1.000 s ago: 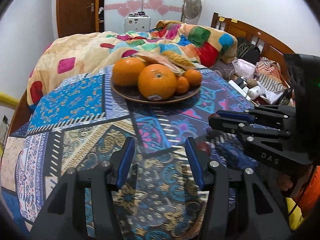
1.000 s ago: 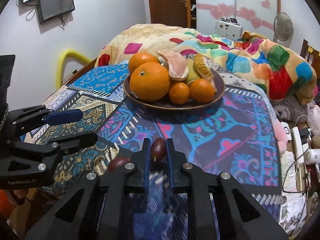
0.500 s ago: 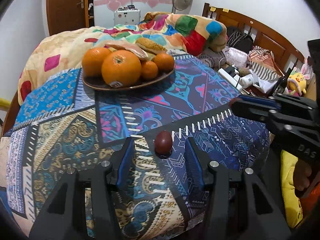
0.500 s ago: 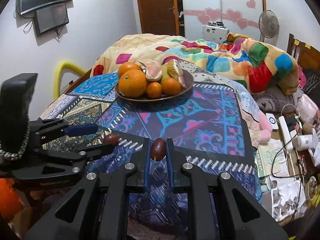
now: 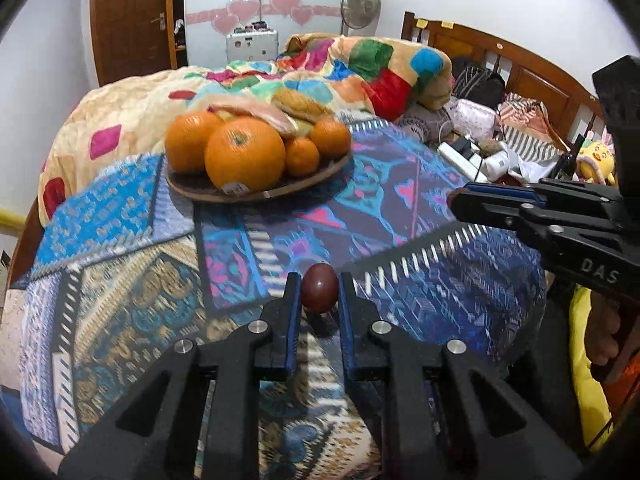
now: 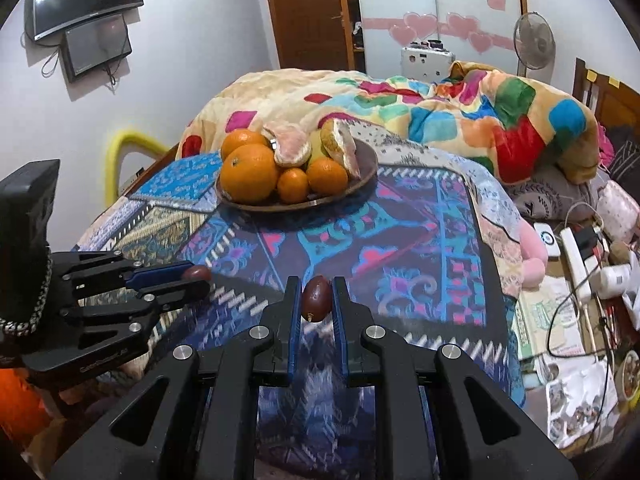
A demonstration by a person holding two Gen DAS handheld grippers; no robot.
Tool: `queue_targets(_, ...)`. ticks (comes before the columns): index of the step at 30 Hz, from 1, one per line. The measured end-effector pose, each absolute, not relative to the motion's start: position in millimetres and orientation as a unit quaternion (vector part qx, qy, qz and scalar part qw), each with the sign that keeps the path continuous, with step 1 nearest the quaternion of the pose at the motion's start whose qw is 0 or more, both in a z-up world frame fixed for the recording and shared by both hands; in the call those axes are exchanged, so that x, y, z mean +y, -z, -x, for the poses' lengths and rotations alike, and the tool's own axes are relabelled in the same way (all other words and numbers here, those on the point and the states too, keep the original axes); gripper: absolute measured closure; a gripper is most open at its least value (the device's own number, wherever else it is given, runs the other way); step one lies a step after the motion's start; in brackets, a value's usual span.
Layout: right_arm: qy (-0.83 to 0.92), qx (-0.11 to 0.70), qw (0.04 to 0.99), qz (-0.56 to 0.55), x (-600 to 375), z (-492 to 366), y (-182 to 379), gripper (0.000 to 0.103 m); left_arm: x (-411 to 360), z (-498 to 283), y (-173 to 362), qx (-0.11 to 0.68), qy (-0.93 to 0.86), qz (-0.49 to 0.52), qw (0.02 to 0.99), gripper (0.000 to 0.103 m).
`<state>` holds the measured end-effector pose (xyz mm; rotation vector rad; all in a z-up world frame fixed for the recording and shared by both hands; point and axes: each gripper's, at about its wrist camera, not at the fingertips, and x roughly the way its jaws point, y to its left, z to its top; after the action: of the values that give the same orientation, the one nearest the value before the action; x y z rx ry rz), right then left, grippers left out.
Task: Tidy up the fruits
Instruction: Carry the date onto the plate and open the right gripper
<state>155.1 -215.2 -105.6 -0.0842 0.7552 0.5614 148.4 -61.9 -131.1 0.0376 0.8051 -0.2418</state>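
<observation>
Fruit pinched upright in both my tongs: left tongs (image 5: pixel 320 294) just closed on theirs; plate (image 6: pixel 362 158) at 12 o'clock, right tongs (image 6: pixel 316 300) nearer.

Bare patterned cloth (image 6: pixel 400 248) between both grippers and heaped fruit plate (image 6: pixel 366 164).

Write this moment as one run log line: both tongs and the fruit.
left tongs: just closed on dark red fruit | right tongs: shut on second dark red fruit | fruit plate: ahead, not reached
</observation>
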Motion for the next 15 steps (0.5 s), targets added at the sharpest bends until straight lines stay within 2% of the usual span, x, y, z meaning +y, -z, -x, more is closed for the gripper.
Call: queue_targets(15,-0.279,0.31,0.908,0.043,-183,-202,73,0.09,-29,-212,82,0.346,0.097,-0.007,0.933,0.085)
